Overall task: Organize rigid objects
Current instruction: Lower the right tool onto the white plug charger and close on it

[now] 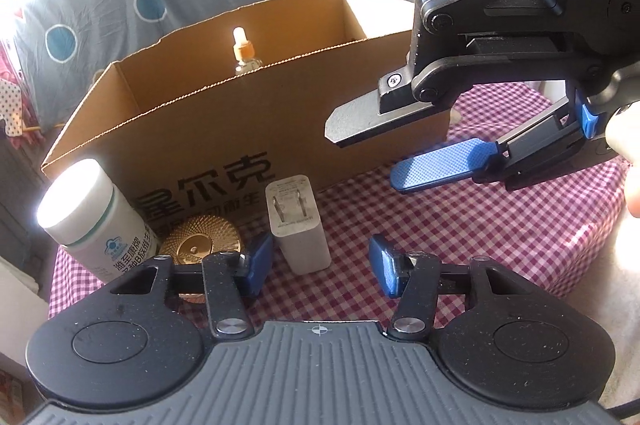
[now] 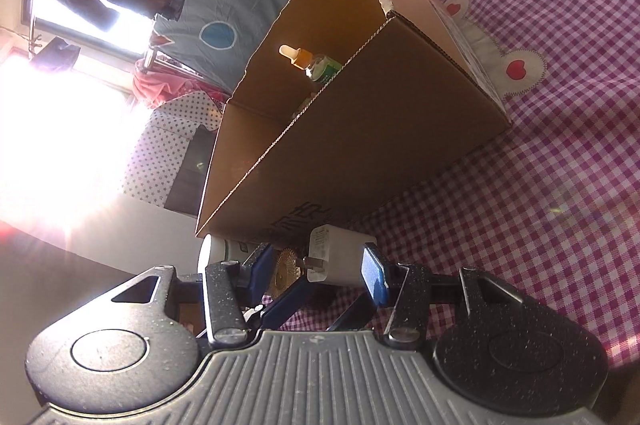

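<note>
Charger brick (image 1: 298,225), the white plug adapter, stands on the checked cloth (image 1: 480,245) right between the left gripper (image 1: 320,265) pads, jaws partly open, nothing pinched yet. Right gripper (image 1: 372,153) hangs off to the side, half open and empty too. Risk imo: squeeze off-centre and the brick tips into the gold lid (image 1: 200,245) or white bottle (image 1: 92,221) next door. Cardboard box (image 1: 240,129) behind holds a dropper bottle (image 1: 242,51).

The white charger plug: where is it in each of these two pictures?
Left wrist view: the white charger stands low, centre-left, before the cardboard box.
Right wrist view: low centre, tipped by the camera's roll.
Shared landmark: the dropper bottle inside the box.
</note>
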`<state>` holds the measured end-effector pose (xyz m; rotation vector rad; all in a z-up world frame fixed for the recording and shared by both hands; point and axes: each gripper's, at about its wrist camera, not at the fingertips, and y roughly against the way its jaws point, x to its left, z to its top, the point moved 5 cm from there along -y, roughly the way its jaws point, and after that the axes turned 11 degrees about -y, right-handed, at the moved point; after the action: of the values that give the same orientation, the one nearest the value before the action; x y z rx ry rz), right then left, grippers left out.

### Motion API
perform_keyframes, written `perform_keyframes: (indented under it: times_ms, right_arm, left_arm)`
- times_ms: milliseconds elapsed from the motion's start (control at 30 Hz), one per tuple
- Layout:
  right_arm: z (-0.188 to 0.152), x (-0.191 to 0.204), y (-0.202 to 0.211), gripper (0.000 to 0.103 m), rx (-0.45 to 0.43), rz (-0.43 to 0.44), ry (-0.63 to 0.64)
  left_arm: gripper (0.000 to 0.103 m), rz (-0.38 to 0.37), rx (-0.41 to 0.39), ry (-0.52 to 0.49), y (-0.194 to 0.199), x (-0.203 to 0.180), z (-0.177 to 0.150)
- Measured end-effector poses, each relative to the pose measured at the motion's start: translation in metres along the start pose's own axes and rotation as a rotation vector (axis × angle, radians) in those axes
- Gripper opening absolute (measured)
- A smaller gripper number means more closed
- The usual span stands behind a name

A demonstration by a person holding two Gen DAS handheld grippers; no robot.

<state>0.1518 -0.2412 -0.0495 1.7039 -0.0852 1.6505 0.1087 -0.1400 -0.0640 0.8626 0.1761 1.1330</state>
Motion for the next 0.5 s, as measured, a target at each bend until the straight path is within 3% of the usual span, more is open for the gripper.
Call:
perform_keyframes:
  times_ms: [500]
  right_arm:
    - [0.013, -0.010, -0.062, 0.035, 0.072, -0.018, -0.054]
  left_arm:
    - [0.034, 0.019, 0.052, 0.022, -0.022, 0.009, 0.006]
